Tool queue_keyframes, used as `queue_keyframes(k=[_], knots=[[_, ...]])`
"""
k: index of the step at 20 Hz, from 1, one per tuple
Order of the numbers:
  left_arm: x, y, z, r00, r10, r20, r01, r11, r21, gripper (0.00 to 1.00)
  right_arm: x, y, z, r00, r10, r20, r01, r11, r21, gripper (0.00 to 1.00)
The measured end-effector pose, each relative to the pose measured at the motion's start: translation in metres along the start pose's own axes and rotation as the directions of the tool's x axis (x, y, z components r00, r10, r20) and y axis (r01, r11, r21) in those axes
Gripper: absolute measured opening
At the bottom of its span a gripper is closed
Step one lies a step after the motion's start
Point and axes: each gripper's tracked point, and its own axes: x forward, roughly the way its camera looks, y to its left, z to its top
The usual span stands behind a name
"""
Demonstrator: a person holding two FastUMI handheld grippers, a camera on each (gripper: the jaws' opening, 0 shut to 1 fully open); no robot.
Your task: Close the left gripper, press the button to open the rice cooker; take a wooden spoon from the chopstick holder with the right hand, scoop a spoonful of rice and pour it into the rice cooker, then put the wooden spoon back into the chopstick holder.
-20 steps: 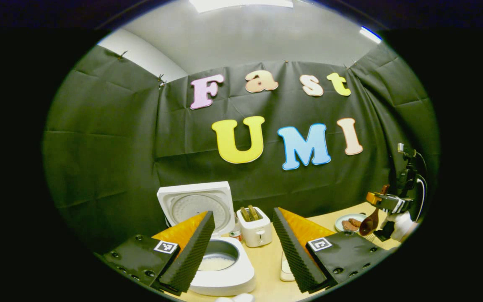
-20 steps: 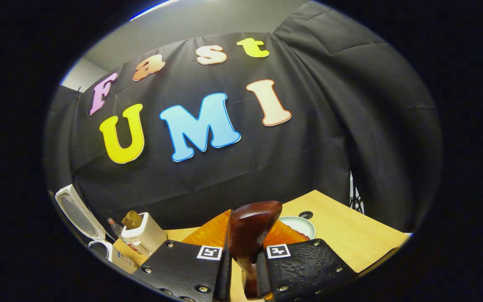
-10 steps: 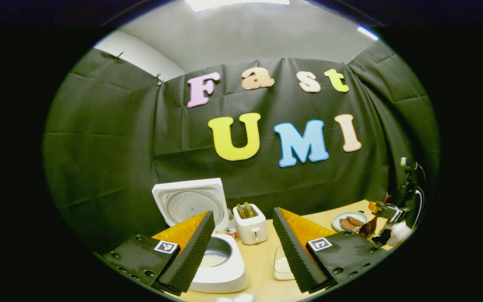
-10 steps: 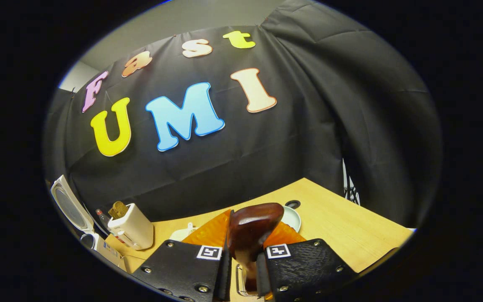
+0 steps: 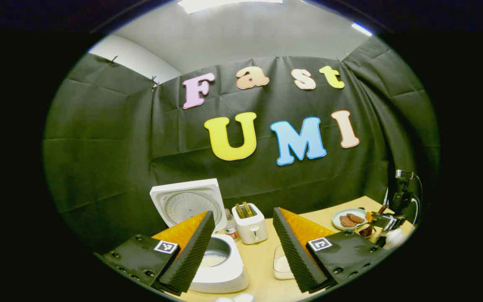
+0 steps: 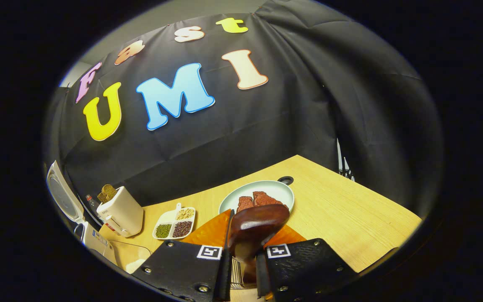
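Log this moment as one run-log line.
rice cooker: lid open, rice inside | left gripper: open, empty | right gripper: shut on wooden spoon | spoon above table

right hand-held gripper tipped lower with wooden spoon | plate, sectioned dish newly visible

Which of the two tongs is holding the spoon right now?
The right tongs: their black fingers are shut on the dark brown wooden spoon, bowl sticking up between them. The left tongs stand wide open, gripping nothing.
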Motion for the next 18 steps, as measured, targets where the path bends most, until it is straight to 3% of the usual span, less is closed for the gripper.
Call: queue_keyframes(k=[4, 5, 7, 8, 9, 12, 18], knots=[[-0.001, 0.000, 0.003, 1.000, -0.007, 0.006, 0.007, 1.000, 0.000, 0.99, -0.005, -0.018, 0.002, 0.998, -0.064, -0.002, 0.064, 0.997, -0.044, 0.27], [-0.001, 0.001, 0.005, 1.000, -0.008, 0.011, 0.008, 1.000, 0.000, 0.99, -0.008, -0.021, 0.008, 0.998, -0.069, 0.010, 0.070, 0.996, -0.054, 0.39], [-0.002, 0.001, 0.009, 1.000, -0.013, 0.019, 0.013, 1.000, -0.005, 0.99, -0.012, -0.032, 0.015, 0.994, -0.112, 0.022, 0.113, 0.990, -0.082, 0.79], [-0.001, 0.002, 0.010, 1.000, -0.013, 0.021, 0.013, 1.000, -0.005, 0.99, -0.013, -0.039, 0.018, 0.989, -0.141, 0.031, 0.144, 0.984, -0.109, 0.83], [-0.001, 0.002, 0.010, 1.000, -0.016, 0.023, 0.017, 1.000, -0.008, 0.99, -0.016, -0.047, 0.023, 0.984, -0.174, 0.048, 0.179, 0.974, -0.139, 0.95], [-0.002, 0.006, 0.011, 0.999, -0.021, 0.027, 0.021, 1.000, -0.011, 0.99, -0.041, -0.043, 0.046, 0.980, -0.171, 0.103, 0.189, 0.962, -0.197, 0.97], [0.004, 0.024, 0.020, 0.999, -0.015, 0.041, 0.017, 0.999, -0.035, 0.99, -0.125, 0.008, 0.117, 0.969, -0.047, 0.242, 0.122, 0.943, -0.309, 0.97]])
